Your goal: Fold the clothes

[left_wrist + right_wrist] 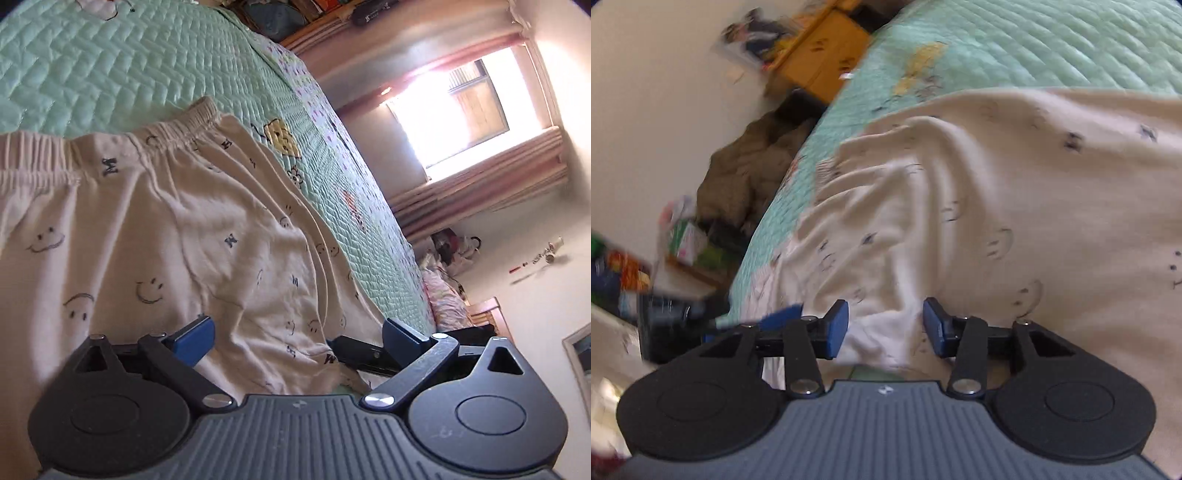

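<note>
A green quilted bed (110,66) carries cream smiley-print shorts (177,221).

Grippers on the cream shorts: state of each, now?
Left gripper: open, shorts fabric between the jaws, not clamped.
Right gripper: open, fabric in the gap, not pinched.

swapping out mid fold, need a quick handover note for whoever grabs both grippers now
Left gripper: jaws wide open, cream smiley-print cotton shorts between them, not pinched.
Right gripper: jaws part open, a cloth ridge between the pads, no visible pinch.
Shorts lie rumpled on the mint-green quilted bedspread, elastic waistband at the far side.
Done: no neat fold visible.
Left: grip the near edge and fold.
</note>
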Available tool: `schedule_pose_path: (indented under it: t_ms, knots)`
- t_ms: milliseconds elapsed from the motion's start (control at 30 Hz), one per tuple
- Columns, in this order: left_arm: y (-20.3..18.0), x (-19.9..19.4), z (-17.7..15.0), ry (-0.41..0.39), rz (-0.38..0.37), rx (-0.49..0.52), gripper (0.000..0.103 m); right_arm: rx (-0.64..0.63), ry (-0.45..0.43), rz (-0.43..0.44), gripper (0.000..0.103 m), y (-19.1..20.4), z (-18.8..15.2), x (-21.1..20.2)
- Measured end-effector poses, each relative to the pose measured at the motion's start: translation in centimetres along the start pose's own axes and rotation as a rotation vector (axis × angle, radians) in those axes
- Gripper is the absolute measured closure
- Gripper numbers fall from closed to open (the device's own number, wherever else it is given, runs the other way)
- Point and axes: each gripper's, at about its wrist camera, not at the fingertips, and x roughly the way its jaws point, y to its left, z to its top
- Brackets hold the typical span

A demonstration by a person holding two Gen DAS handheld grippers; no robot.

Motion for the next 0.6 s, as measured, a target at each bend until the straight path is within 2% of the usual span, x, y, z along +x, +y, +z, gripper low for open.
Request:
schedule_pose_path:
  t_ms: [33, 100, 167, 233, 333, 367, 400, 467, 600]
  knots:
    - [0.3, -0.2, 0.1, 0.001, -0.009, -0.013, 0.007, 0.008, 0.018, -0.007, 0.055, 0.4, 0.1, -0.4]
    - [0.5, -0.5, 0.4, -0.006, -0.042, -0.041, 0.006, -0.001, -0.019, 0.003, 0.055, 1.1, 0.4, -1.6]
    - [0.7, -0.8, 0.6, -0.009, -0.073, -0.060, 0.004, 0.016, -0.106, 0.031, 0.054, 1.5, 0.9, -2.4]
    - [0.7, -1.0, 0.7, -0.007, -0.093, -0.052, 0.002, 0.054, -0.180, 0.040, 0.048, 1.3, 1.4, -1.9]
    - [1.6, -1.2, 0.8, -0.007, -0.112, -0.075, 0.002, 0.073, -0.061, -0.044, 0.048, 0.7, 0.7, 1.7]
    - [1.8, -1.3, 0.8, -0.009, -0.127, -0.087, 0.002, 0.049, -0.051, -0.029, 0.048, 1.1, 0.4, 1.7]
    - [2.0, -1.3, 0.9, -0.011, -0.139, -0.095, 0.002, 0.048, -0.004, -0.011, 0.048, 1.4, 0.4, 1.5]
    - [2.2, -1.5, 1.2, -0.028, -0.146, -0.099, 0.002, -0.010, 0.003, -0.053, 0.048, 2.7, 0.6, 1.0]
    - [2.8, -2.1, 1.6, -0.068, -0.144, -0.107, 0.002, -0.021, -0.175, -0.058, 0.047, 4.0, 2.5, 1.1]
